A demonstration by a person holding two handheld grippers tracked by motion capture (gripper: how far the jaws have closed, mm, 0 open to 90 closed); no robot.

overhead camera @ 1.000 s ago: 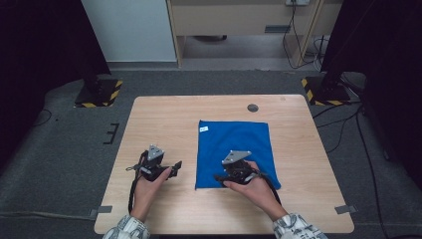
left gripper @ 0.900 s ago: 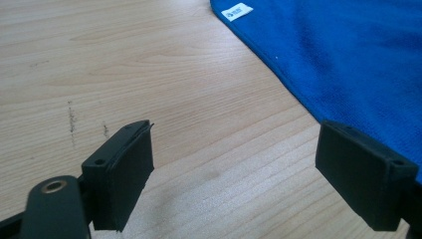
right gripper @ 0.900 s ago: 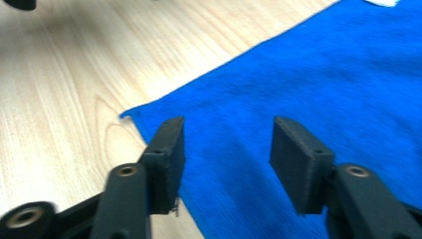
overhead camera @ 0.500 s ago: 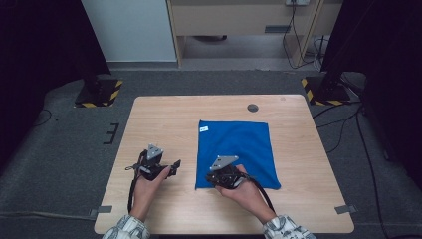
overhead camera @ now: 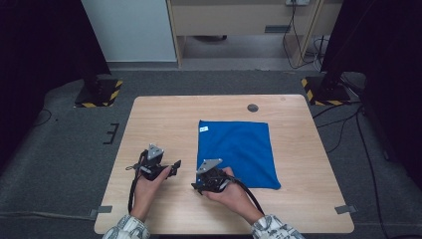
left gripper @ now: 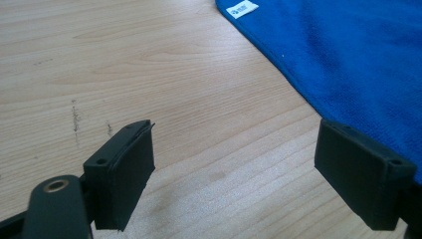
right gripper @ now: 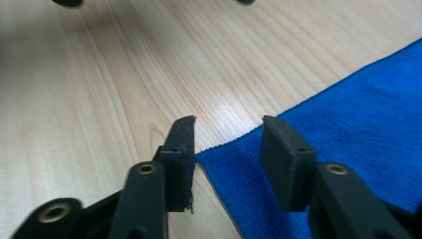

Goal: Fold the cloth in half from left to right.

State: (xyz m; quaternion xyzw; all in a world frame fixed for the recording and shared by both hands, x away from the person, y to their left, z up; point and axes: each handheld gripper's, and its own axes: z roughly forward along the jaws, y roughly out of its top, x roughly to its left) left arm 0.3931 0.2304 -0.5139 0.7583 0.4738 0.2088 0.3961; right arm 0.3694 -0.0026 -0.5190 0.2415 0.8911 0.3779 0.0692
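Your right hand-held gripper, jaws half open and just reopening, straddles the cloth corner; soft, light, limp — pinch that corner.

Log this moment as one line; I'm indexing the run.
right gripper: jaws just opening, astride near-left corner of flat blue cloth | left gripper: open over bare wooden table

A blue cloth lies flat on the table's right half, white tag uppermost
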